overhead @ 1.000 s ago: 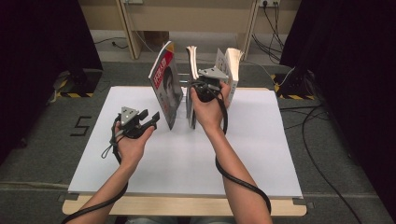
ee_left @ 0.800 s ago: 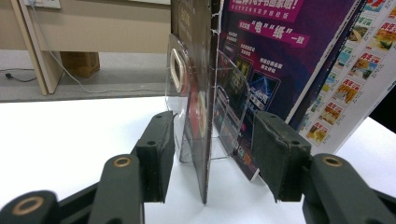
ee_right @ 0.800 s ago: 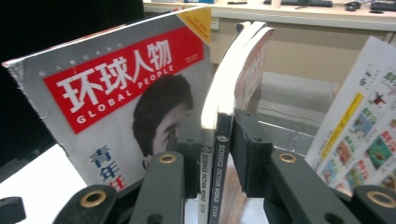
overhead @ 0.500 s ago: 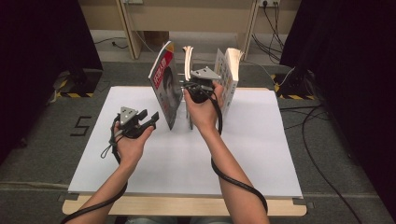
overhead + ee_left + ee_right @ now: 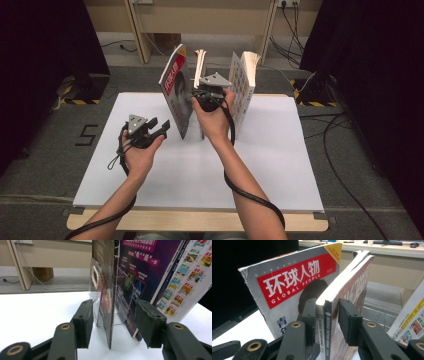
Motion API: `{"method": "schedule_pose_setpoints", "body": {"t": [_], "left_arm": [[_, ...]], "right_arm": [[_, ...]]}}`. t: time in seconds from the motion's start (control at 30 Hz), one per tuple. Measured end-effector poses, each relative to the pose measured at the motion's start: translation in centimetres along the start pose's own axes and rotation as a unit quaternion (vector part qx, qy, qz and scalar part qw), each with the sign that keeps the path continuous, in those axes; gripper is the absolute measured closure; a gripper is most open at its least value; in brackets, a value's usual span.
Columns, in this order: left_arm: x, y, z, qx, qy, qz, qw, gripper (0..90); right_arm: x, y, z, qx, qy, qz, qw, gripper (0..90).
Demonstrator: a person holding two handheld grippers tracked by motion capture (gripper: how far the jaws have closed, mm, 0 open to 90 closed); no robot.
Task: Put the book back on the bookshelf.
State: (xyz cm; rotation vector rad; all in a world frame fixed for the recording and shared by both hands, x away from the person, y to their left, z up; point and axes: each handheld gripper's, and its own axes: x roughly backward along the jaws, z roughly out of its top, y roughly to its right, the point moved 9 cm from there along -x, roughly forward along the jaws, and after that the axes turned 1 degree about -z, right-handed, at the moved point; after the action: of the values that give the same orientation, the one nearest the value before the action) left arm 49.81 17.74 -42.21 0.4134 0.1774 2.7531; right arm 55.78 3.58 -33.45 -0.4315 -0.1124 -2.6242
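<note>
Two magazines (image 5: 329,312) between right tool (image 5: 325,315), jaws just opening

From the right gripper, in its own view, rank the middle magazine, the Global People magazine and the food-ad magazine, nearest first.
1. Middle magazine: between the right gripper's jaws, spine toward the camera.
2. Global People magazine: just behind the left jaw.
3. Food-ad magazine: farthest, at the right edge.
</note>
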Motion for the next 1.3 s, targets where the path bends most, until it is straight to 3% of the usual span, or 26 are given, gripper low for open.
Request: {"method": "schedule_pose_setpoints", "body": {"t": [0.3,1.3], "left_arm": [[0.06,-0.12,-0.06,0.002,0.000,0.001,1.0000,48.5],[0.18,0.08,0.07,0.000,0.003,0.000,1.0000,47.9]], "right_arm": [[-0.10,-0.67,-0.14,0.003,0.001,0.009,1.0000,63.0],[0.86,-0.52,-0.53,-0.008,0.015,0.016,0.9997,56.7]]}}
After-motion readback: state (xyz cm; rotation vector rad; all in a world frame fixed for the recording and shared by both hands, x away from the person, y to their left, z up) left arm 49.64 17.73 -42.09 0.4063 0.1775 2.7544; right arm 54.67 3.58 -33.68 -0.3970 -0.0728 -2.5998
